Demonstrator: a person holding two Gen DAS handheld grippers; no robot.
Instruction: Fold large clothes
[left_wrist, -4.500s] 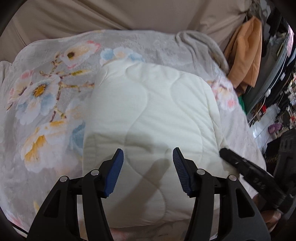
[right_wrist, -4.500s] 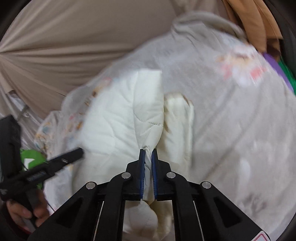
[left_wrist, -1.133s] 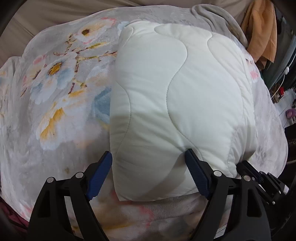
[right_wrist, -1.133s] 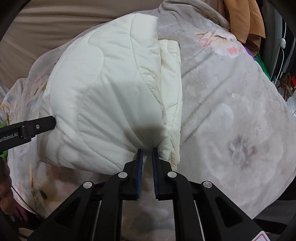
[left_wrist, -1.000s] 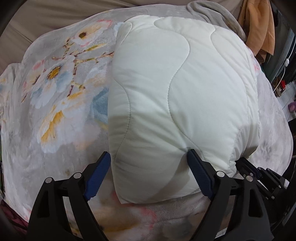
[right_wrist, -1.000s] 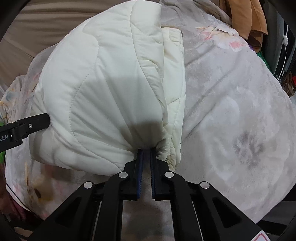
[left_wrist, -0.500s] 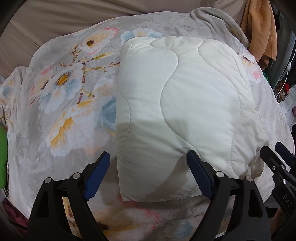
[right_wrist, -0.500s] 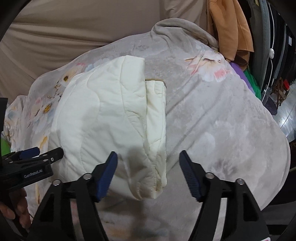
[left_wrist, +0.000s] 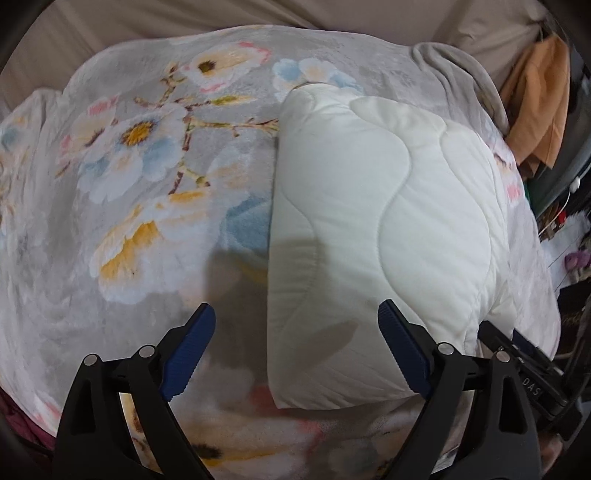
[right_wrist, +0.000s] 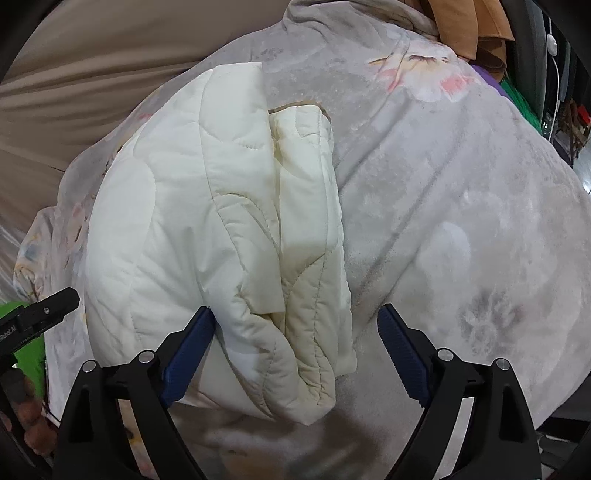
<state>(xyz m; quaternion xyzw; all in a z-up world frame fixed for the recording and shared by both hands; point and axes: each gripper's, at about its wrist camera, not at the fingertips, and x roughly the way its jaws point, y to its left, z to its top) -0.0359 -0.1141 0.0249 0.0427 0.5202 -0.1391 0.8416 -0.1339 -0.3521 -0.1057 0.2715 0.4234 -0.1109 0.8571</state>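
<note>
A cream quilted garment lies folded in a thick bundle on a grey floral blanket. My left gripper hovers over the bundle's near left corner. Its jaws are still opening and its pads touch nothing. The right wrist view shows the bundle's layered edge running toward my right gripper. Those jaws are also opening, with the near end of the bundle between them and the pads not pressing on it. The right gripper's body shows at the lower right of the left wrist view. The left gripper's finger shows at the left edge of the right wrist view.
Beige fabric hangs behind the bed. An orange cloth hangs at the far right, beside clutter and floor. Something green lies off the blanket's left edge, by the person's hand. Bare blanket spreads right of the bundle.
My right gripper went from shut on the garment's edge to wide open and let it go. Both grippers drew back and up, and the bundle has settled on the blanket.
</note>
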